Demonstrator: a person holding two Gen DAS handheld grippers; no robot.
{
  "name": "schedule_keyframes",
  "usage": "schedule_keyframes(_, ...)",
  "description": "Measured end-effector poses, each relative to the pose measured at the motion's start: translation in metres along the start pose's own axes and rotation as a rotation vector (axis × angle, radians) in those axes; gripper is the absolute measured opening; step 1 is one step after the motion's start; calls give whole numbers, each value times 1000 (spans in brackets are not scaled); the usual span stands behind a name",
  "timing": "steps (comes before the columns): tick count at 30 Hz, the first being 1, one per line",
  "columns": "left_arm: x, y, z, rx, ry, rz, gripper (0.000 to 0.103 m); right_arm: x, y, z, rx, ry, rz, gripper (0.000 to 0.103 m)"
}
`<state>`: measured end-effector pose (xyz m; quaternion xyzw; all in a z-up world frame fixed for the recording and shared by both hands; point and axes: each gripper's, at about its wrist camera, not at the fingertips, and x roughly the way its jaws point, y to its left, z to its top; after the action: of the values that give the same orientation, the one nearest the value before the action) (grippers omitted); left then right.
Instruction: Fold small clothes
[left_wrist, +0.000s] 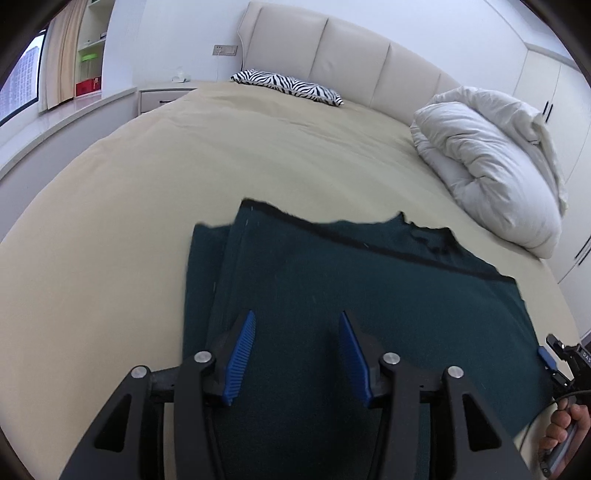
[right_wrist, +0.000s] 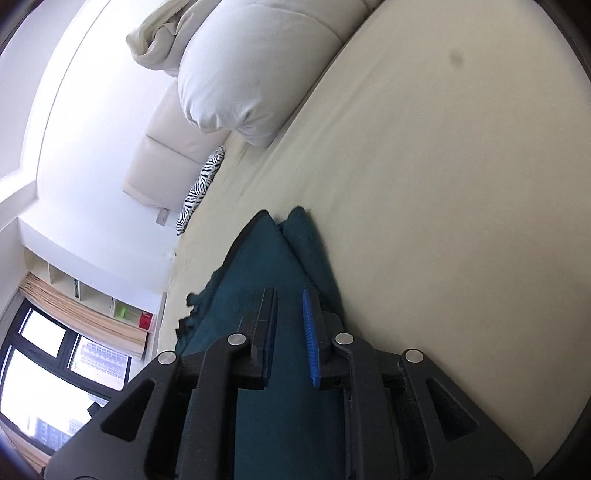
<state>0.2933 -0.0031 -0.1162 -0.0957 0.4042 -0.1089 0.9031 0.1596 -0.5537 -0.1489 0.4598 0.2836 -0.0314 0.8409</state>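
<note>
Two wrist cameras, both low over the bed (left_wrist: 147, 192).
The left view sits upright, close above the dark green garment (left_wrist: 332, 314), facing the headboard (left_wrist: 351, 55) at 12 o'clock. The right view is rolled sideways, headboard (right_wrist: 162, 162) at 10 o'clock. Both share the garment (right_wrist: 269, 266), zebra pillow (left_wrist: 288, 86) and white duvet (left_wrist: 491, 162).

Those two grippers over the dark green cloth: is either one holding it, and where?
Neither appears to. The left gripper and the right gripper both stand open above the green garment, pads not pressing it.
</note>
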Motion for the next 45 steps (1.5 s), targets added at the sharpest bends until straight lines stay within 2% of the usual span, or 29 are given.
schedule_keyframes(1,-8,-4,-8,28,3,2,56,-4,8,-7,-25,8,4,31)
schedule_keyframes(3,-20,-13,-25,90,10,29,56,-6,36,-34,-85,45,54,51)
schedule_keyframes(4,-22,-15,-31,106,22,41,56,-1,60,-55,-139,91,91,54)
schedule_keyframes(9,-24,-11,-42,133,56,87,56,43,140,-141,-338,354,198,55)
schedule_keyframes(11,-19,-8,-45,151,76,90,57,63,152,-170,-382,441,190,55)
schedule_keyframes(13,-16,-10,-48,179,73,94,58,76,145,-187,-390,477,147,53)
schedule_keyframes(15,-16,-8,-50,182,67,89,58,74,132,-181,-327,454,186,44)
schedule_keyframes(17,-15,-5,-50,168,69,77,59,65,110,-159,-242,415,177,43)
schedule_keyframes(20,-14,-5,-52,168,64,75,59,37,72,-117,-186,309,107,43)
schedule_keyframes(23,-15,-6,-54,171,57,76,59,4,31,-84,-84,211,89,42)
schedule_keyframes(26,-14,-6,-55,174,55,76,59,-28,1,-62,-27,110,48,42)
schedule_keyframes(29,-14,-6,-55,176,53,78,59,-51,-17,-48,-5,52,14,44)
schedule_keyframes(32,-14,-6,-55,175,49,75,59,-74,-24,-39,-20,-7,-95,50)
schedule_keyframes(35,-14,-5,-56,171,44,68,59,-90,-34,-34,-1,-13,-112,50)
schedule_keyframes(38,-14,-2,-56,159,43,53,59,-92,-34,-34,-39,10,-132,52)
schedule_keyframes(39,-14,-2,-56,157,41,51,59,-104,-34,-32,-48,14,-127,52)
schedule_keyframes(42,-14,-2,-57,157,39,50,59,-98,-18,-26,-68,34,-104,57)
schedule_keyframes(45,-14,-2,-57,156,38,48,59,-96,5,-26,-90,53,-63,57)
